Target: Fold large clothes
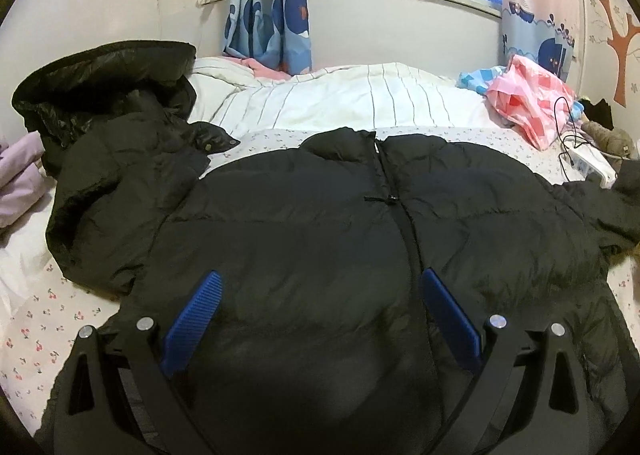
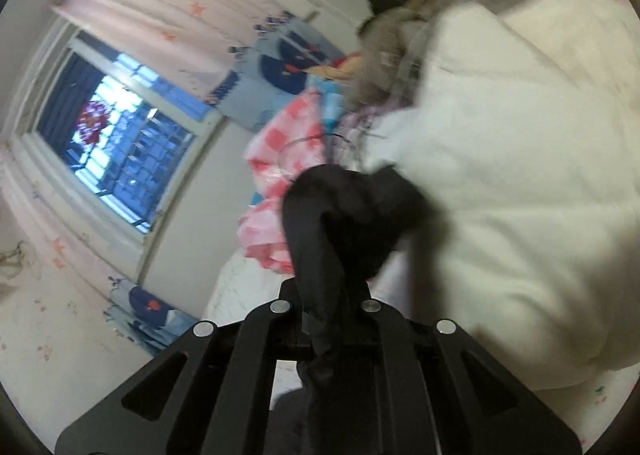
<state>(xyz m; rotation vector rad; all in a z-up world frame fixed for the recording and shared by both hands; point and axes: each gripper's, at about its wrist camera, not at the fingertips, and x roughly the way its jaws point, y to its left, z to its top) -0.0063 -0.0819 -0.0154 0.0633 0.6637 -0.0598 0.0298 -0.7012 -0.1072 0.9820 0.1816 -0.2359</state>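
Right gripper is clamped tight on a bunched fold of the black quilted puffer jacket — probably sleeve or side edge, blur hides which. Left gripper hangs above the jacket's lower front, jaws wide, empty. Jacket lies spread on the cherry-print bed sheet, zip running bottom to top of frame, hood upper left. Bare sheet lower left; pink checked plastic bag and white power strip crowd upper right.
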